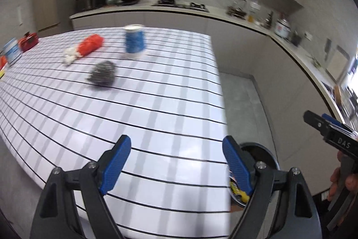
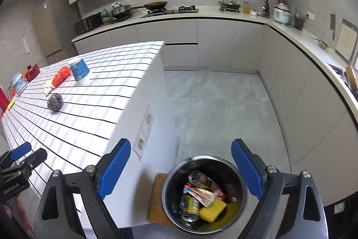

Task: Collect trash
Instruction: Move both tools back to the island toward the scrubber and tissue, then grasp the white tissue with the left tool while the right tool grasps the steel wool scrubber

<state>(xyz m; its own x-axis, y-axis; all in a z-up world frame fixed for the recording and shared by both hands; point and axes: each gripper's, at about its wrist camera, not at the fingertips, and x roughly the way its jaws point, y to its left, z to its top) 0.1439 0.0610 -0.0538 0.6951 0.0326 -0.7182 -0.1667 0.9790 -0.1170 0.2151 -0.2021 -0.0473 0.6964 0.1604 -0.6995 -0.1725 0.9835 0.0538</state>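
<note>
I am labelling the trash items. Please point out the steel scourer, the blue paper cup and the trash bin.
steel scourer (image 2: 54, 101): right wrist view, middle of the ball.
blue paper cup (image 2: 79, 69): right wrist view, blue side wall.
trash bin (image 2: 165, 185): right wrist view, left rim.

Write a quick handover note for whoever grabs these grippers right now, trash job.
Left gripper: open, empty, over the table's near edge.
Right gripper: open, empty, above the bin on the floor beside the table.
Done: the bin already holds cans, a yellow sponge and wrappers.
Left on the table: steel scourer, blue paper cup upside down, red-and-white crumpled wrapper. Further items at the far left end are too blurred to sort.
Suggested next: the scourer looks nearest.
</note>
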